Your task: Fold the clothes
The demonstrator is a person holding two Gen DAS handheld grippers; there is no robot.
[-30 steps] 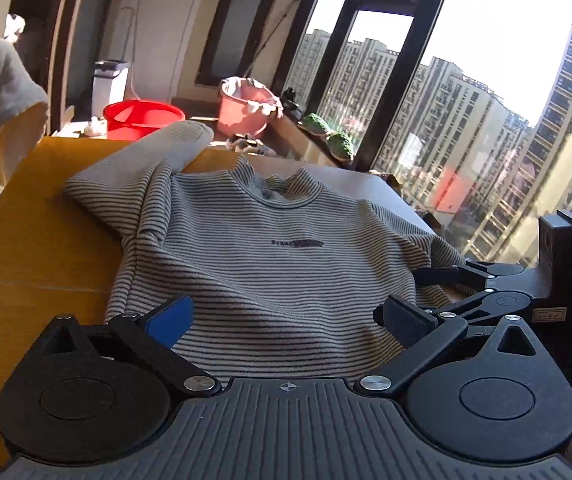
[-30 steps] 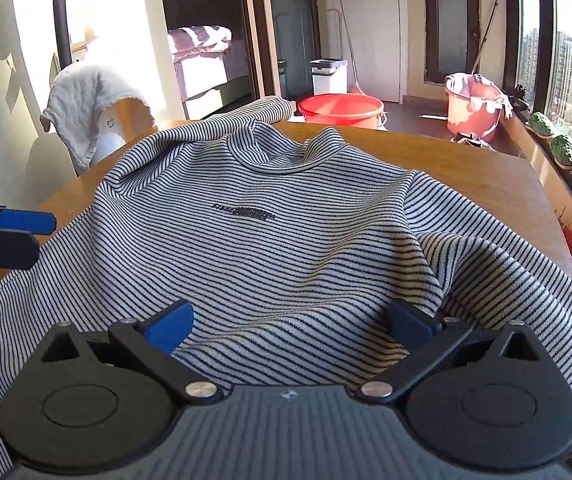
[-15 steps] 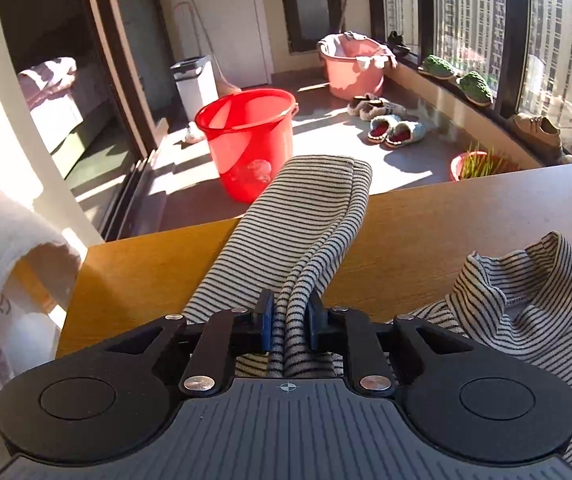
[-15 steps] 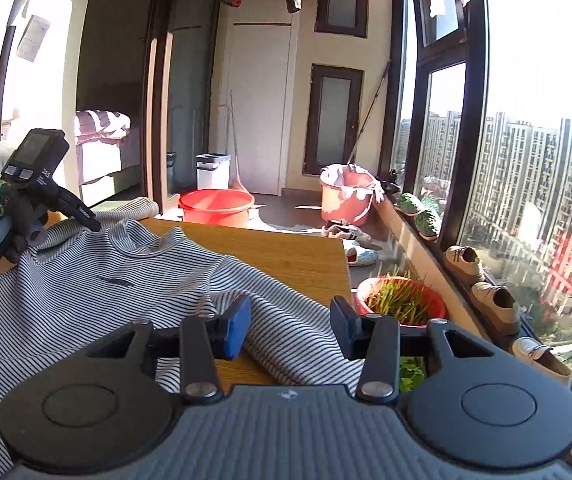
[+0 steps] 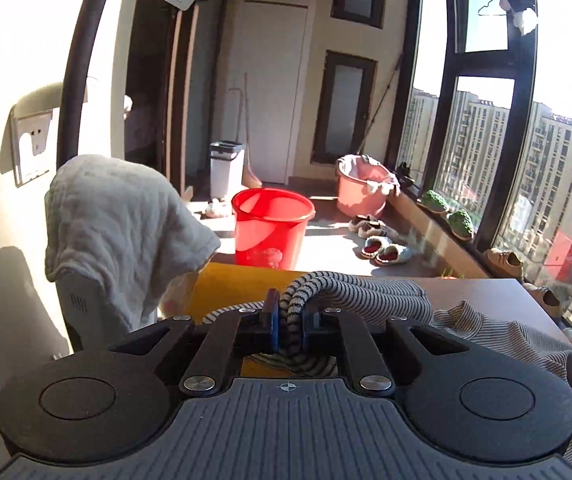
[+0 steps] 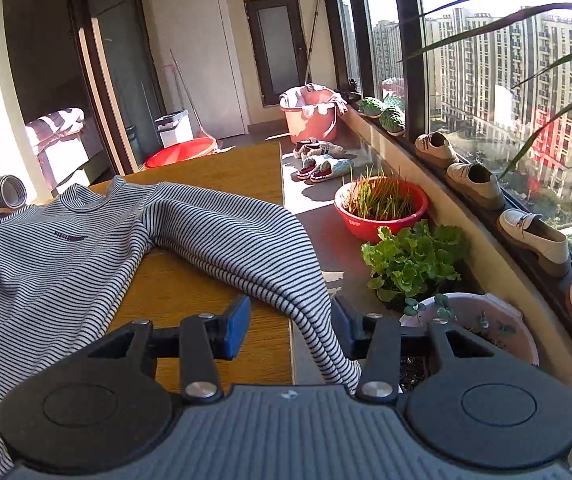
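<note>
Left hand-held gripper [image 5: 289, 330] pinches the striped sweater's [image 6: 58, 256] bunched sleeve [image 5: 350, 288] above the bench [image 6: 222, 172]; right hand-held gripper [image 6: 290, 330] spread around the sweater's other sleeve [image 6: 254, 256].

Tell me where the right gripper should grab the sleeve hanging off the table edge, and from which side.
Grip the striped sleeve at the bend where it drapes over the table edge. The right gripper is open and already straddles that hanging strip, so closing in from the near side, level with the tabletop, looks best. The left gripper is shut on the other sleeve.
</note>
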